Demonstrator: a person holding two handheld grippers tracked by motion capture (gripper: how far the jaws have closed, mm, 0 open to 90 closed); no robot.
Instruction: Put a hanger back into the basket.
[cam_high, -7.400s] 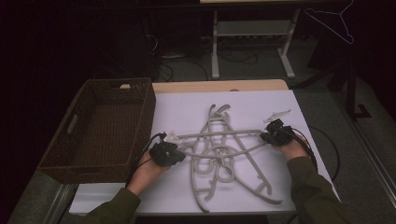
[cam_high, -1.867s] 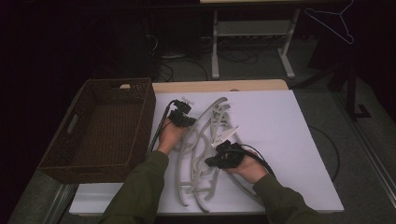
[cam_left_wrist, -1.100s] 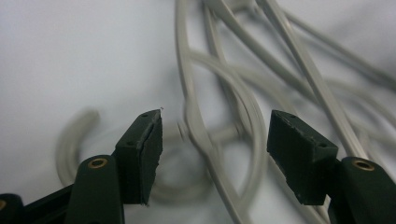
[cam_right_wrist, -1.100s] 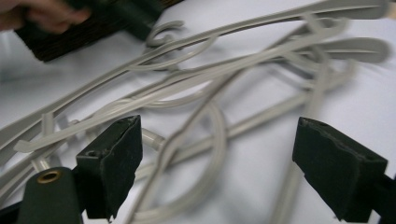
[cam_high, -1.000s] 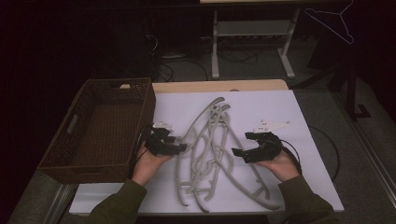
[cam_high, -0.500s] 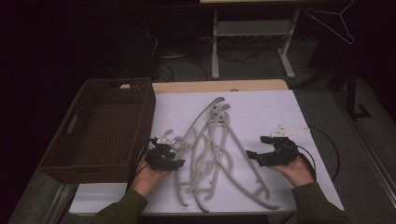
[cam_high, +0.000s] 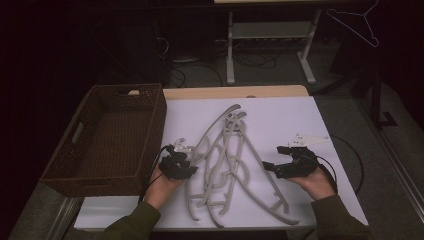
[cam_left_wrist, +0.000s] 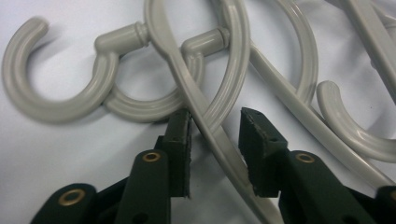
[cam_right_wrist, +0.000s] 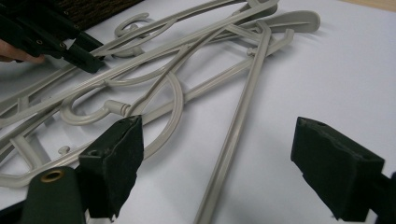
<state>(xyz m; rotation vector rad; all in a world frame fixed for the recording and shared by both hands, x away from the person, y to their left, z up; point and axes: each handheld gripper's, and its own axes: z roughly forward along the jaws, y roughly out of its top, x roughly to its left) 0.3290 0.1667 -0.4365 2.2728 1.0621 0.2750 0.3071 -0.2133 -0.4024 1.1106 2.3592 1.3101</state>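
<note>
On the white table, the grey hangers lie tangled beside the wicker basket, which holds none yet. The left gripper has just been closing around one hanger arm, not yet clamped; the right gripper hangs wide apart.

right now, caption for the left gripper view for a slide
Left gripper jaws closing around crossed arms of grey plastic hangers on the white table.
</note>
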